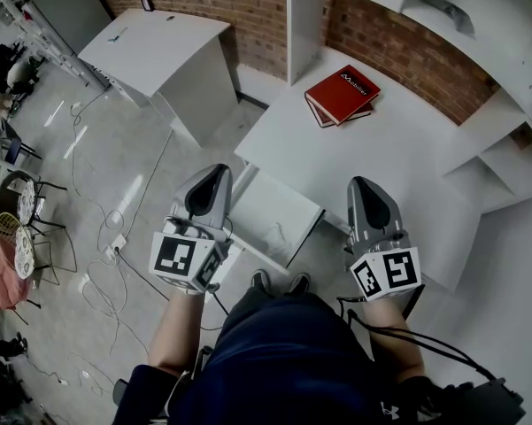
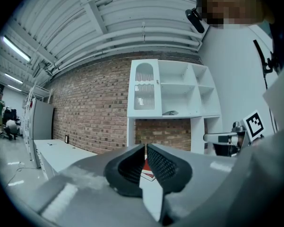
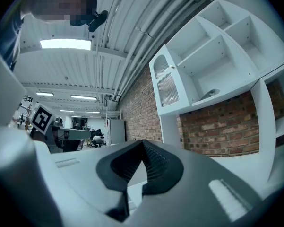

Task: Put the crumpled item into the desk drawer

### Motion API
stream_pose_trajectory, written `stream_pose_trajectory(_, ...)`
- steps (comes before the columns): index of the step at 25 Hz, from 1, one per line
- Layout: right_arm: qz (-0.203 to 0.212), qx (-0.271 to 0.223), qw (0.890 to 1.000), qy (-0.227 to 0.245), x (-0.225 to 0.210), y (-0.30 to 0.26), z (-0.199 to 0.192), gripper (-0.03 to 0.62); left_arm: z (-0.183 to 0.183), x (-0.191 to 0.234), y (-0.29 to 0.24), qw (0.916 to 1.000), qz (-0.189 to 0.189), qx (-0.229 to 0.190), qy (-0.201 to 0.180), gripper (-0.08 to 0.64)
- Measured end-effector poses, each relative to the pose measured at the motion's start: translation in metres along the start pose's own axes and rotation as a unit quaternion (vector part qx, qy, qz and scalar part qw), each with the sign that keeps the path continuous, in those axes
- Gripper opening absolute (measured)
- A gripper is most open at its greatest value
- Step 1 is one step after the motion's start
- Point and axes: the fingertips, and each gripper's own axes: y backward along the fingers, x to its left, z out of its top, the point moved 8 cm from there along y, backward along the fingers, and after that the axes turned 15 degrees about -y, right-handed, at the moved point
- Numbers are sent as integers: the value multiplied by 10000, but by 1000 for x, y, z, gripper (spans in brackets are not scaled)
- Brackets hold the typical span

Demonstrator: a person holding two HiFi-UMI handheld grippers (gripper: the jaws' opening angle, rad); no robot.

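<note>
Both grippers hung at the desk's (image 1: 385, 153) near edge. The left gripper (image 1: 218, 170) and right gripper (image 1: 359, 182) flanked the pulled-out drawer (image 1: 276, 218) under the desk's front, each with jaws pressed together on nothing, which I judged a free-handed, ready posture. The crumpled item (image 1: 446, 7) seemed to be the grey wad on a shelf (image 1: 494, 18) above the desk's far right, well apart from the drawer, where nothing crumpled showed. Red books (image 1: 341, 94) lay on the desk's far side, and the shelf's uprights would likely crowd a reach.
</note>
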Motion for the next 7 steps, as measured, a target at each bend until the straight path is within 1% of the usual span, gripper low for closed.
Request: stream_pose_trajectory(7, 26, 5, 10000, -12, -8, 6, 2, 2, -2, -9, -2, 10000, 3, 73, -58, 18)
